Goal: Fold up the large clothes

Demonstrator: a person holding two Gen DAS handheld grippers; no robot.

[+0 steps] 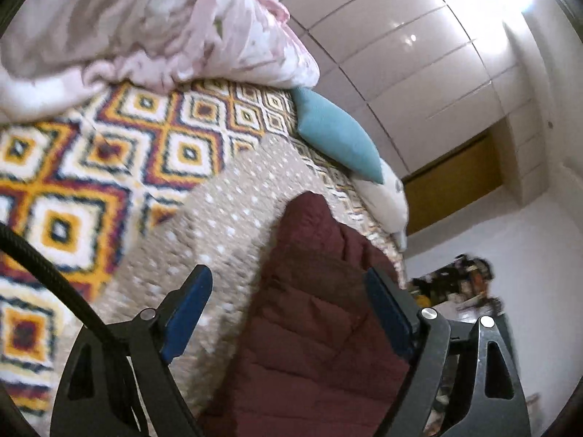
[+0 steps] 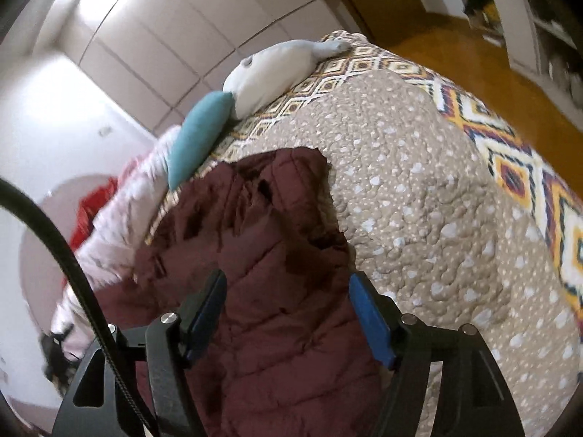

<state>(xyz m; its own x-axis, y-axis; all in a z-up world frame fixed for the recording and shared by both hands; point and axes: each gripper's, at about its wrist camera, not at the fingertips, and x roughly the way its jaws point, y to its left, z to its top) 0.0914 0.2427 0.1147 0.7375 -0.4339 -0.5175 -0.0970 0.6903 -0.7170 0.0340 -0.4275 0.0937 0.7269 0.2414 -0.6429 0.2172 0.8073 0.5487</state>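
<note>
Maroon quilted jacket [image 2: 262, 255], one; two pillows behind it.

A beige white-dotted quilt [image 2: 419, 196] lies over a diamond-patterned yellow, red and navy bedspread [image 1: 83, 189]. A teal cushion [image 1: 337, 136] touches a white-grey plush toy [image 2: 273, 73]; a crumpled pale pink duvet [image 1: 145, 25] lies beside them.

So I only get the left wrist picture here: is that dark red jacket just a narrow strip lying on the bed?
Observer: No. The right wrist view shows the maroon jacket spreading wide, with a flap turned towards the teal cushion.
Operator: Is the other gripper holding it?
Observer: No, the right gripper stands open above the jacket, its pads off the cloth.
Operator: And what's beyond the bed's far side?
Observer: A brown wooden floor runs past the patterned bedspread.
</note>
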